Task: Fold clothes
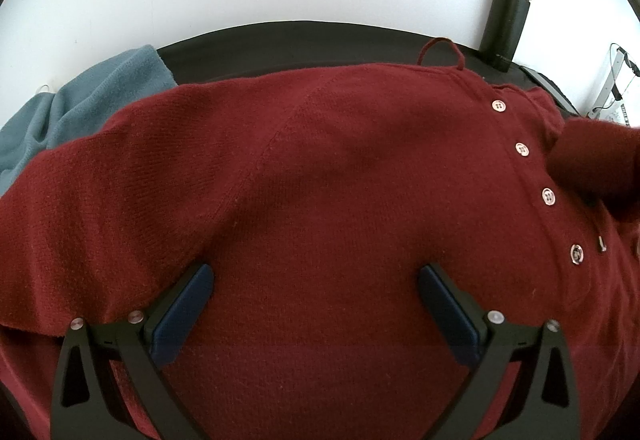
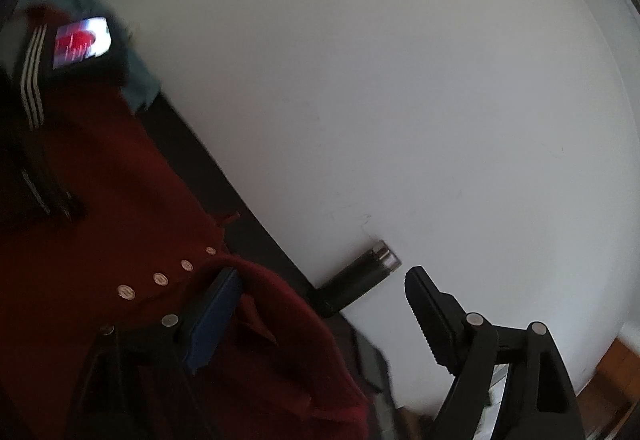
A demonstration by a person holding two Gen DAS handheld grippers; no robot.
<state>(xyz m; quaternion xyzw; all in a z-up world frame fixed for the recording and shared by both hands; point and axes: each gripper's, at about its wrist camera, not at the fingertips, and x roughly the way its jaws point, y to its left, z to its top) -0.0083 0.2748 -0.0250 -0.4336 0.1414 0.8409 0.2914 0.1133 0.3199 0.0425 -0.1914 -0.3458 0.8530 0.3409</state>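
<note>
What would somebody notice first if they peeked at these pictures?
A big dark red cardigan fills the middle, with shiny round buttons running down its right side. A blue-grey cloth lies bunched at its left edge, and a dark flask stands upright by the white wall, far right.

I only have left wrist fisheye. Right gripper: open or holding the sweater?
Observer: Right gripper is open, jaws wide; a red sweater fold drapes over one blue-padded finger.
Operator: Other finger touching cloth?
Observer: No, its black toothed finger shows only against the white wall.
Operator: Anything near the left gripper I can't see?
Observer: A black sleeve with white stripes sits over the sweater, beside a lit screen.
</note>
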